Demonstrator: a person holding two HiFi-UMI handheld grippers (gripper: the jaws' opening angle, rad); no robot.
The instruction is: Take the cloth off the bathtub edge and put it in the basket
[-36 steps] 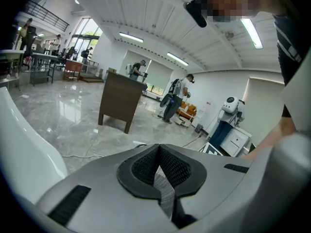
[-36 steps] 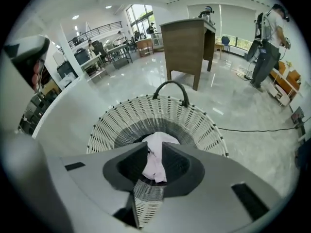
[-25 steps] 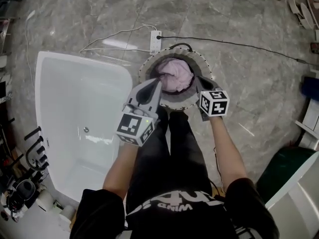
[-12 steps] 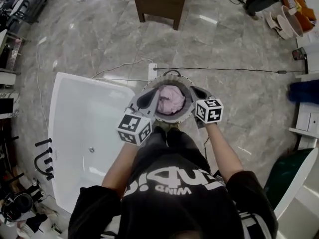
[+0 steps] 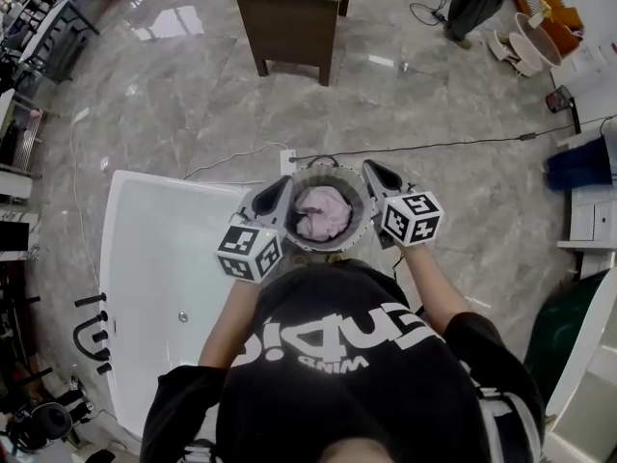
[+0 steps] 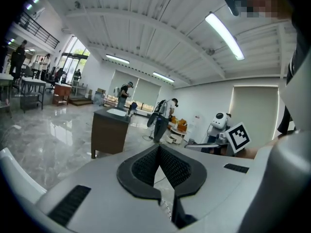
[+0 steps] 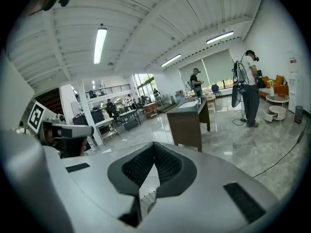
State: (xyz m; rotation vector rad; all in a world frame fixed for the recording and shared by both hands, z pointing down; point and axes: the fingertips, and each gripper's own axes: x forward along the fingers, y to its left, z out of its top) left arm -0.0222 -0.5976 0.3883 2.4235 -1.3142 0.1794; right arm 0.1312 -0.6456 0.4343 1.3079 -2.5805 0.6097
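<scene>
Looked down on grey marble floor [image 5: 193, 95]. Found white bathtub [image 5: 114, 258] on the floor's left part, long side running toward the near left. Noted dark wooden cabinet [image 5: 289, 13] on the floor's far part, well apart from the tub. Found round basket [image 5: 328, 246] upright on the floor, just beside the bathtub's far right corner and directly ahead of the person. Saw left gripper [image 5: 285, 180] lined up with the basket's left rim and right gripper [image 5: 369, 167] with its right rim, both pointing away from the body. Read left gripper's jaws pressed together at the tips, nothing pinched. Read right gripper the same: jaws pressed together, nothing between. Both gripper views looked out across the room, not into the basket. Saw pink cloth [image 5: 321, 212] bunched inside the basket, off the bathtub edge, touching neither gripper. Spotted white power strip [image 5: 287, 162] on the floor just behind the basket, and black cable [image 5: 463, 143] running toward the floor's right side.
</scene>
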